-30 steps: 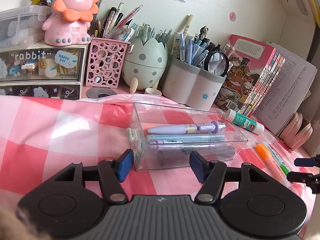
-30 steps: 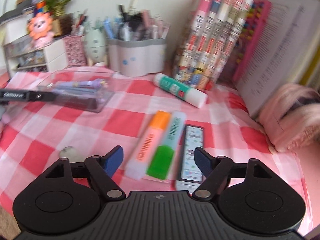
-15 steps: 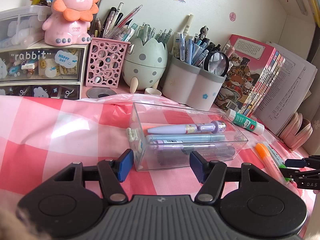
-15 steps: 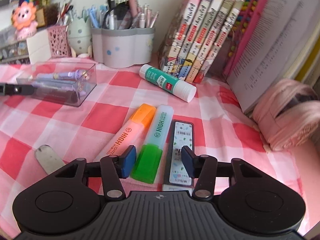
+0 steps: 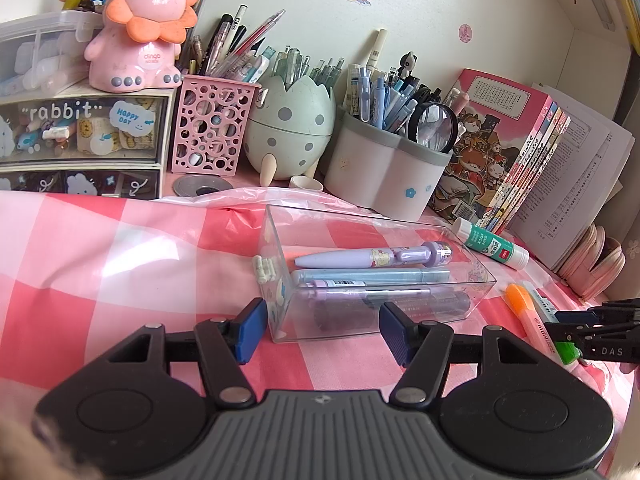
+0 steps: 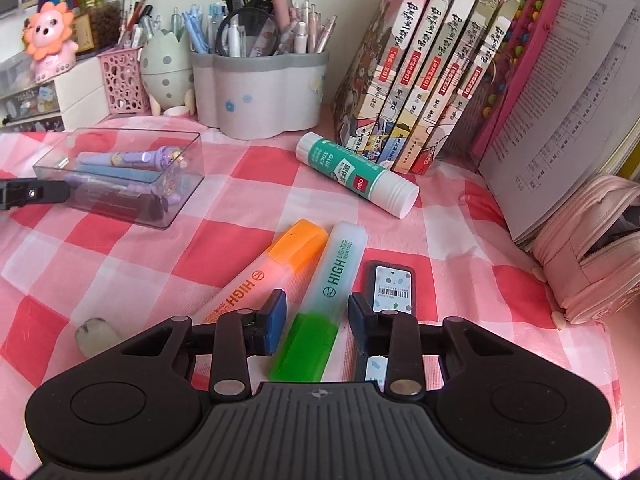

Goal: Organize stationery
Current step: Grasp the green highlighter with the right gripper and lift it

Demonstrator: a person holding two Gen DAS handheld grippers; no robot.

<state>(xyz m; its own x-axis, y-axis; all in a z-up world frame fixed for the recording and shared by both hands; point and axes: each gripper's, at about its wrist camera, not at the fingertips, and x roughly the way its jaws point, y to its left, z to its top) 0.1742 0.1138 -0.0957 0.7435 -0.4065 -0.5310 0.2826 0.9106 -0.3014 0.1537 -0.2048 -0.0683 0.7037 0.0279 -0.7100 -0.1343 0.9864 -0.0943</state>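
Our right tool [image 6: 316, 322] has just been closing its jaws around the green highlighter [image 6: 320, 304] lying on the tabletop [image 6: 120, 264], pads not yet pressing. Our left tool [image 5: 322, 330] grips the clear pen box [image 5: 372, 272], its likely destination.

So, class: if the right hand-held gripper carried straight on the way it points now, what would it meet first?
Most likely the green highlighter, which lies between the fingers of the right hand-held gripper. The jaws have just been closing around it; the pads do not yet seem to press it. Depth is hard to judge.
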